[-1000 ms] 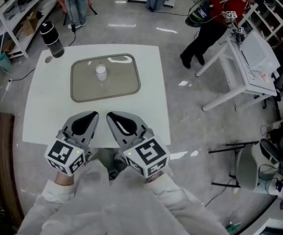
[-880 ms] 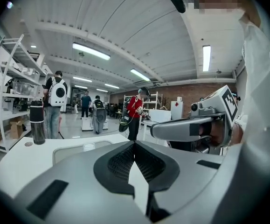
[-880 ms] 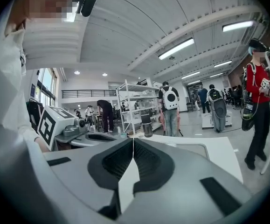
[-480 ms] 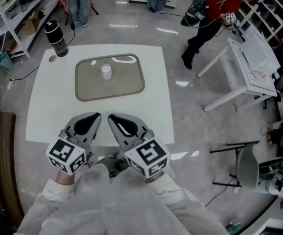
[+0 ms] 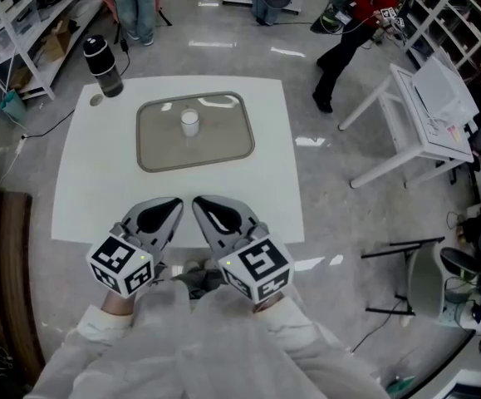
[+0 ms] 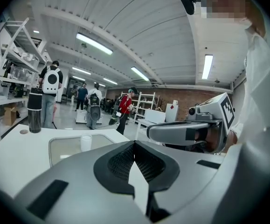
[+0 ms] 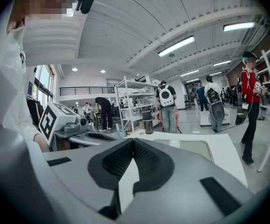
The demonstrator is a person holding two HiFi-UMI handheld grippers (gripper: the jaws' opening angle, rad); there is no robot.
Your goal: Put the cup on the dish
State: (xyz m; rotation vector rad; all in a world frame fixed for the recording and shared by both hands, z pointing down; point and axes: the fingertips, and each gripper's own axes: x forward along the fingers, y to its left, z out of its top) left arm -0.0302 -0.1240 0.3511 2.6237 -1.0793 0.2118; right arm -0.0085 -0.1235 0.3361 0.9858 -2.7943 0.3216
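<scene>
A small white cup [image 5: 189, 122] stands upright on the grey rectangular dish [image 5: 223, 144] at the far half of the white table. It also shows in the left gripper view as the cup [image 6: 86, 143] on the dish [image 6: 62, 148], and in the right gripper view as the cup [image 7: 174, 144] on the dish [image 7: 197, 149]. My left gripper [image 5: 174, 204] and right gripper [image 5: 197, 203] hover side by side over the table's near edge, well short of the dish. Both are shut and hold nothing. Each gripper's own view shows its jaws closed together: left gripper [image 6: 135, 143], right gripper [image 7: 134, 141].
A black bottle [image 5: 105, 66] stands at the table's far left corner beside a small round disc [image 5: 96, 100]. The white table [image 5: 99, 189] ends just under the grippers. A white rack [image 5: 427, 98] stands to the right, shelves at the far left, and people walk beyond the table.
The head view has drifted, so table, dish and cup sit slightly further right in the picture. Both grippers stay shut at the near edge. The person in red has walked further off.
</scene>
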